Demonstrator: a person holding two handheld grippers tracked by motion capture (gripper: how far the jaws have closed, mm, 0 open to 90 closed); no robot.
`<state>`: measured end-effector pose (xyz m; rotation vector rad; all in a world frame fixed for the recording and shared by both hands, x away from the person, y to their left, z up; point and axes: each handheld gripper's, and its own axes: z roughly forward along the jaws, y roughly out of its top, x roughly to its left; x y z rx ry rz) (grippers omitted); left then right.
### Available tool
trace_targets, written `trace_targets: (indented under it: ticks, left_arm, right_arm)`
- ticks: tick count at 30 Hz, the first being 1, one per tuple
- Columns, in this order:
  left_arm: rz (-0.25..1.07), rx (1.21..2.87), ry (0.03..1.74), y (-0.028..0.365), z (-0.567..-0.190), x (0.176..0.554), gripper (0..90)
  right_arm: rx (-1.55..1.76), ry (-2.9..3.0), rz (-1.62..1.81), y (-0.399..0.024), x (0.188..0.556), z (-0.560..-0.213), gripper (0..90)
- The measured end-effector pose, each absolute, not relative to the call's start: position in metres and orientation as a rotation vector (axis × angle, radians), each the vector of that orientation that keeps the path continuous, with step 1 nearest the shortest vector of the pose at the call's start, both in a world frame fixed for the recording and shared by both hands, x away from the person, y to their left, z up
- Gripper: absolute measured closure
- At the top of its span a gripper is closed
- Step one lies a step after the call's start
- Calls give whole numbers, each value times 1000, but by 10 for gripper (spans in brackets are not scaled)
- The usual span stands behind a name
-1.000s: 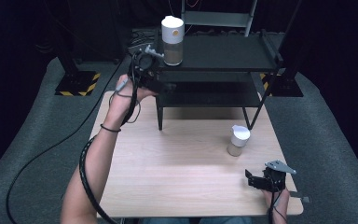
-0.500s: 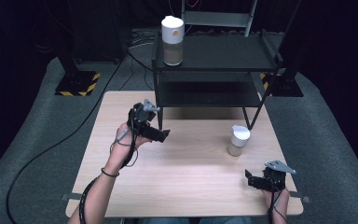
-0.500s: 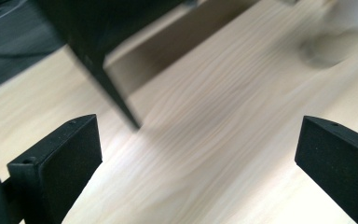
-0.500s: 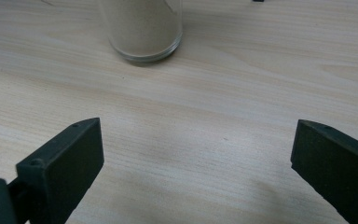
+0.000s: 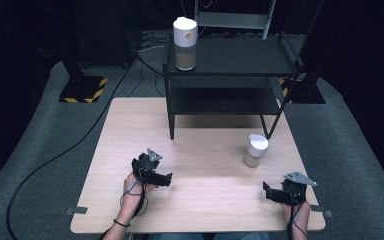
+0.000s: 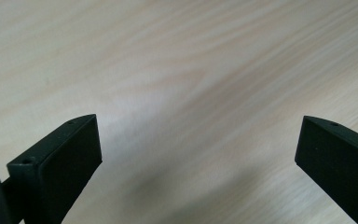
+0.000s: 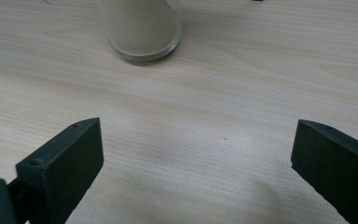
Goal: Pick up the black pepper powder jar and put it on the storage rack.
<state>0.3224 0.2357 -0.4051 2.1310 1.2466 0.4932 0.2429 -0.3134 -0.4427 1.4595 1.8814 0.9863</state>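
Observation:
A tall clear jar with a white lid and tan powder stands on the top shelf of the black rack. A shorter jar of the same kind stands on the wooden table, right of centre. My left gripper rests low over the table's front left, open, with bare wood between its jaws. At the front right my right gripper is open too, and the short jar's base lies a little beyond its jaws.
The rack's legs stand on the table's far half, with a lower shelf under the top one. Black cable trails over the grey floor at the left. Yellow-black striped stand feet sit beyond the table.
My left gripper has come down from beside the tall jar on the shelf to the table's front left. The tall jar stays on the shelf. The right gripper has not moved.

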Motion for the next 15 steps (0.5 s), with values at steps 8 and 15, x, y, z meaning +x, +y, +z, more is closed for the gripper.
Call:
trace_targets:
  ticks: [8,15]
  left_arm:
    - [515,2058,1290,245,-431,301,0]
    - [538,2032,1290,245,-436,293,0]
  right_arm:
    - [1460,1883,981,-313,243,-442,16]
    - [1459,1885,972,-312,244,-442,16]
